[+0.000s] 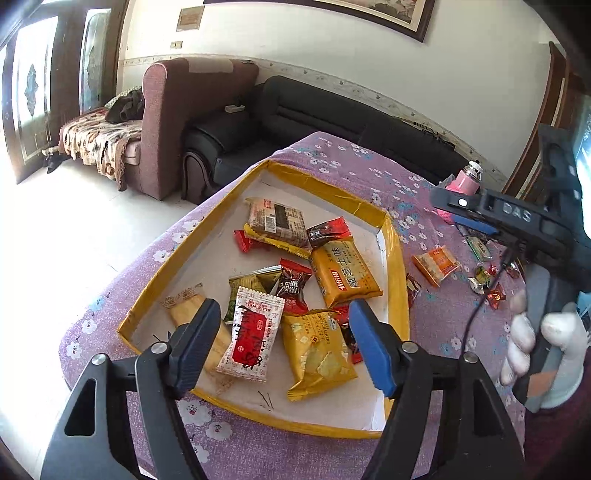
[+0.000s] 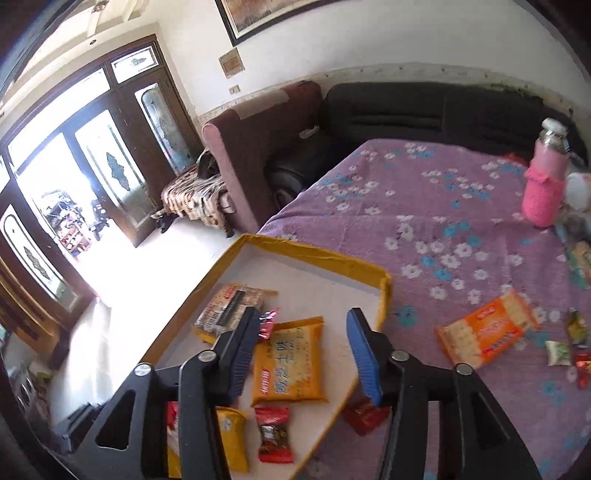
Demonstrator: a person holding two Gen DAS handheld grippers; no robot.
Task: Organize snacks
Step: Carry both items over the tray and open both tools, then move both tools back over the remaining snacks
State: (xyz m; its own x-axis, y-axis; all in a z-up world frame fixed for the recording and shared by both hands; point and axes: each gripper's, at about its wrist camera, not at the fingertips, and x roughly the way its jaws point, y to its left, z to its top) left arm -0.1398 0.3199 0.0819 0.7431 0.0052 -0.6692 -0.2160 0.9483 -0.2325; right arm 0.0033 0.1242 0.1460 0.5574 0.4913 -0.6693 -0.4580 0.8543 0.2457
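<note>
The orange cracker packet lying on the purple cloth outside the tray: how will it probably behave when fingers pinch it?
The orange cracker packet looks flat and fairly stiff, so it should lift without drooping. Its glossy film may slip between the pads. The crackers printed on it suggest brittle contents; a hard pinch could break them.

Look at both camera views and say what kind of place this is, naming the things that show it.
Most likely a home living room: a black sofa and a maroon armchair stand against the wall, a framed picture hangs above, and glazed double doors open outside.
</note>
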